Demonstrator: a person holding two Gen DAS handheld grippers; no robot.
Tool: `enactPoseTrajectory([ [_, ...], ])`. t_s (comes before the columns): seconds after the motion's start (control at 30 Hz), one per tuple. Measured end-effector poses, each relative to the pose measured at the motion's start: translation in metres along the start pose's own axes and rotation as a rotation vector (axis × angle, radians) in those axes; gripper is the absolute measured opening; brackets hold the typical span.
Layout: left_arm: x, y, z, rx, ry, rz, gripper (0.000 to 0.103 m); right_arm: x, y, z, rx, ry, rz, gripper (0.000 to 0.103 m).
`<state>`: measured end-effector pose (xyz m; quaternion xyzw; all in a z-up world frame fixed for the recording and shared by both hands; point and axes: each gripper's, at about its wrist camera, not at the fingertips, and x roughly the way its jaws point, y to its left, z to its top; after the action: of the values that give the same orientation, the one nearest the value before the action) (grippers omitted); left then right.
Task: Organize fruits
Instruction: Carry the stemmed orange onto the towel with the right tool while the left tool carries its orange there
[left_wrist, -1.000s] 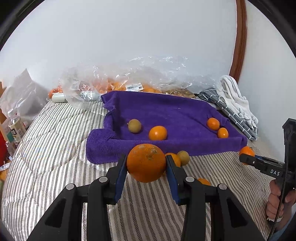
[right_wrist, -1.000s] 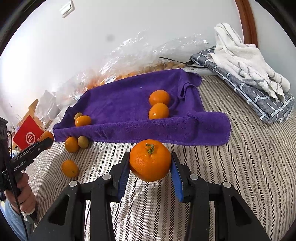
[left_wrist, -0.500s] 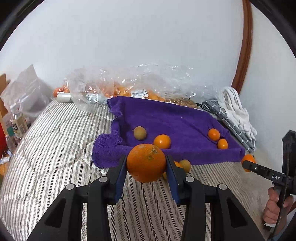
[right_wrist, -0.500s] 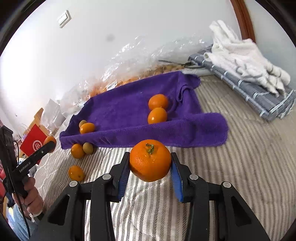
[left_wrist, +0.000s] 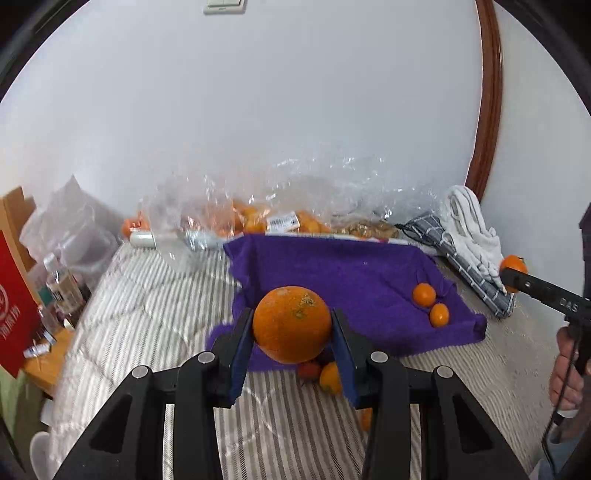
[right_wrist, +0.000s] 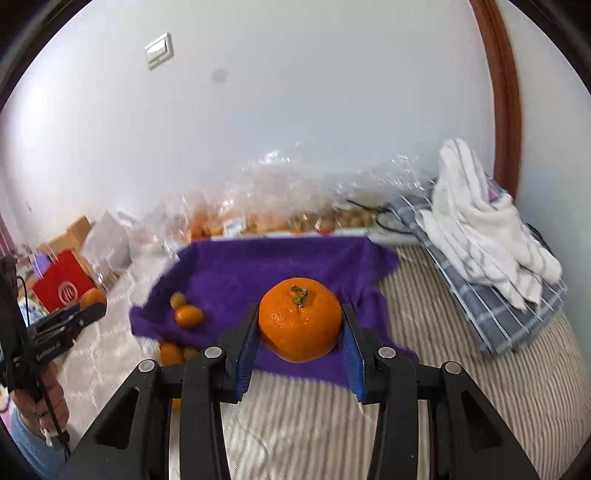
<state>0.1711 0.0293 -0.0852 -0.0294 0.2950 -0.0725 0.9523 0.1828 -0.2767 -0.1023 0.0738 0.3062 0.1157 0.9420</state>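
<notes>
Your left gripper (left_wrist: 292, 354) pinches one orange (left_wrist: 291, 324), your right gripper (right_wrist: 300, 350) another (right_wrist: 299, 319). Smooth, round skins may slip above the towel (left_wrist: 354, 280).

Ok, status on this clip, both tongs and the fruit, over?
Left tongs shut on an orange. Right tongs shut on a stemmed orange. Both held above the purple towel. Nothing in the way.
</notes>
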Motion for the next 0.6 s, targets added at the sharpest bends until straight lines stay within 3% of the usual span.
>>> enactPoseTrajectory([
  [0.13, 0.003, 0.005, 0.024, -0.026, -0.008, 0.008, 0.039, 0.017, 0.004, 0.024, 0.015, -0.012, 0.031, 0.042],
  [0.23, 0.014, 0.008, 0.039, -0.05, -0.018, 0.028, 0.039, 0.03, 0.01, 0.041, 0.007, -0.02, 0.008, 0.041],
  [0.37, 0.041, 0.013, 0.055, -0.108, -0.02, 0.003, 0.039, 0.046, 0.012, 0.06, 0.042, -0.027, 0.044, 0.042],
  [0.6, 0.095, 0.012, 0.057, -0.114, -0.022, 0.031, 0.039, 0.087, 0.005, 0.073, 0.071, -0.013, 0.028, 0.042],
])
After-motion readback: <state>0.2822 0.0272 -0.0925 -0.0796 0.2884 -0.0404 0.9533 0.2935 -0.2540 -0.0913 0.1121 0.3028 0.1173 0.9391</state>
